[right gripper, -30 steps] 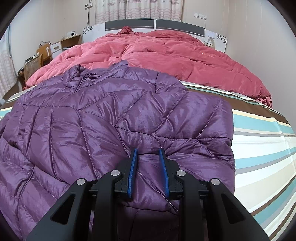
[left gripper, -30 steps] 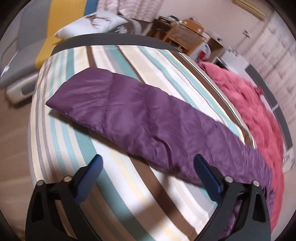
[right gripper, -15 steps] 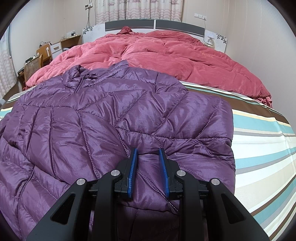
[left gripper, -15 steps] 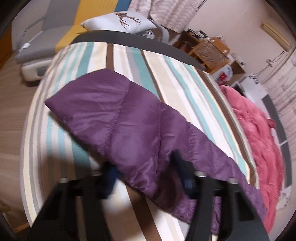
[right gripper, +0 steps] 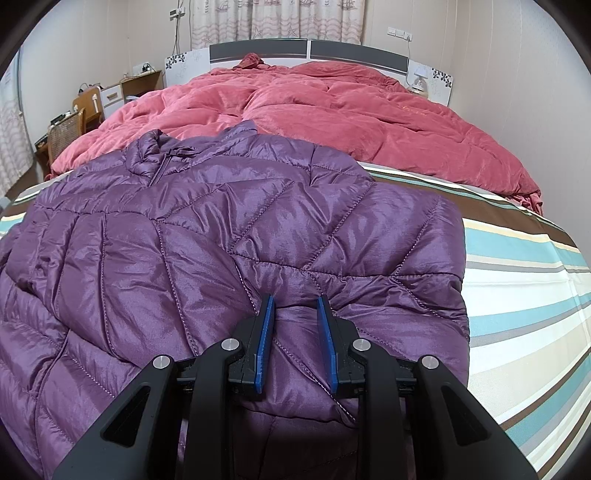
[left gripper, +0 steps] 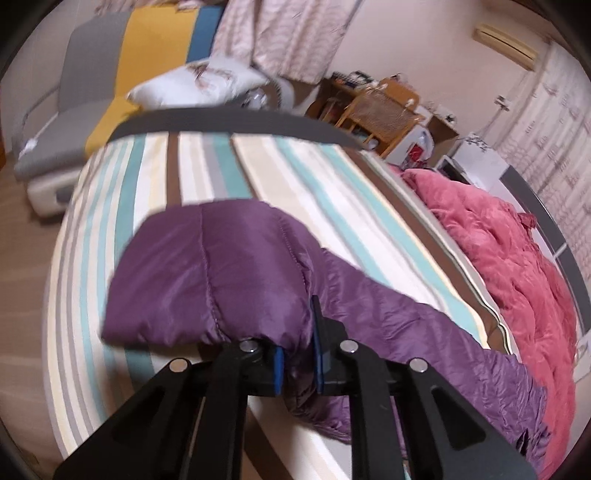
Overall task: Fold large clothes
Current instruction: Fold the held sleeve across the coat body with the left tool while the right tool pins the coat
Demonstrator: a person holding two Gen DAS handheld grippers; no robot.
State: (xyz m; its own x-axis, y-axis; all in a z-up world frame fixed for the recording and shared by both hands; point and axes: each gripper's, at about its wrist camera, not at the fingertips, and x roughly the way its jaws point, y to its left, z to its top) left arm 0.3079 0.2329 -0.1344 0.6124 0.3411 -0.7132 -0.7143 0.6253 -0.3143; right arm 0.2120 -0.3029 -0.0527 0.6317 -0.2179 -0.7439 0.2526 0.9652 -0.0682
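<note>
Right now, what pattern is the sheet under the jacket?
The sheet has stripes of teal, cream, brown and grey; clearest in the left wrist view, beyond the purple jacket.

Left wrist view: close, angled down along the purple jacket sleeve (left gripper: 221, 280) toward the sofa (left gripper: 81, 99). Right wrist view: close over the jacket body (right gripper: 221, 240), facing the headboard (right gripper: 306, 50). Shared: jacket, striped sheet (left gripper: 155, 173), pink duvet (right gripper: 332, 107).

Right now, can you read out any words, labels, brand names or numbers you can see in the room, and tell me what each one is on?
No text can be read in either view.
Purple jacket: no label or logo showing.
Pink quilt: a faint gold mark near its right side, too small to read.
Red and white thing by the wooden chair: too blurred to read.
Curtains: only printed patterns, no words.
</note>
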